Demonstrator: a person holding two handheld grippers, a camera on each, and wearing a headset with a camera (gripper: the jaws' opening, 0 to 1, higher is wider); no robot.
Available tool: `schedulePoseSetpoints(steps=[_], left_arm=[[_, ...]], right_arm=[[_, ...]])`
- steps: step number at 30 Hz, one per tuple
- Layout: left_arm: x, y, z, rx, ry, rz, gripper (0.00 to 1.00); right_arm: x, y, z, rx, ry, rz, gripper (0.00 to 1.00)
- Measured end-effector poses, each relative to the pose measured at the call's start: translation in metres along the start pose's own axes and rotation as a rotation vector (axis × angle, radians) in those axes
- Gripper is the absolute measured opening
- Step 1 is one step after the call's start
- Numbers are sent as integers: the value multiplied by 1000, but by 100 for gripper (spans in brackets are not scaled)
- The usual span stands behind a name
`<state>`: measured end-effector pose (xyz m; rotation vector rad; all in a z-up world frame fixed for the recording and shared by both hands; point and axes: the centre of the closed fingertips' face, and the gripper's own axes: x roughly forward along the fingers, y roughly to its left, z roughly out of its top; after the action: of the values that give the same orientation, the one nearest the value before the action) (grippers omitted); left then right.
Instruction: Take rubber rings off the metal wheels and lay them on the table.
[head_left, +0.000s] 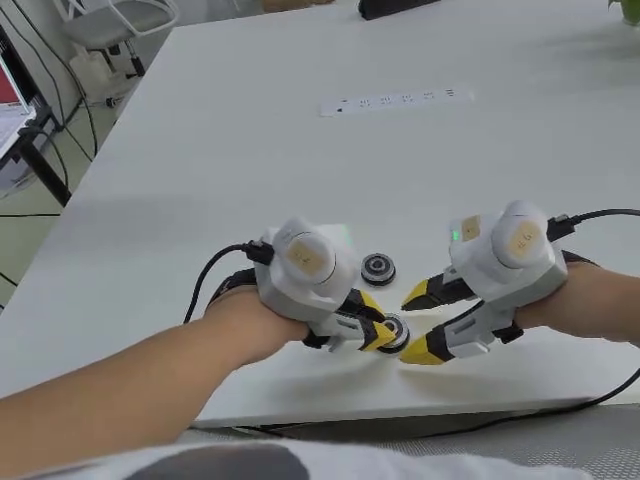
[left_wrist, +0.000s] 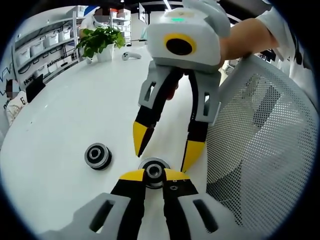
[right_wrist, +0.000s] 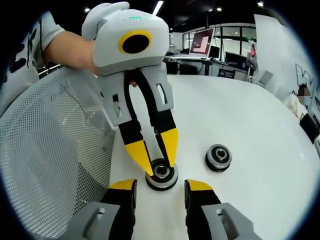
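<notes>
Your left gripper (head_left: 375, 337) clamps the near metal wheel (head_left: 394, 333) at the table (head_left: 250, 150) edge, rubber ring (left_wrist: 154, 160) on; your right gripper (head_left: 416, 324) stands spread just beside it. Pull unevenly and the wheel may slip free and roll off the edge.

The surface (head_left: 250, 150) is smooth white with a soft matt sheen. The left gripper (head_left: 385, 338) and right gripper (head_left: 414, 324) have smooth satin white plastic shells and matt yellow tips. The wheel (head_left: 393, 333) in the left gripper has a shiny metal hub inside dull black rubber, and so does the second wheel (head_left: 378, 267) just past the left gripper.
</notes>
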<state>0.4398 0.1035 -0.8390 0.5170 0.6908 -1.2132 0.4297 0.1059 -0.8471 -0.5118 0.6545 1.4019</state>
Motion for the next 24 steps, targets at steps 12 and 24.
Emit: schedulePoseSetpoints(steps=[12,24], left_arm=[[0,1,0,-9,-2,17,8],[0,0,0,-11,-3,24,8]], right_arm=[[8,-3,-1,21,13,-10,26],[3,-2,-4,52,8,-13,21]])
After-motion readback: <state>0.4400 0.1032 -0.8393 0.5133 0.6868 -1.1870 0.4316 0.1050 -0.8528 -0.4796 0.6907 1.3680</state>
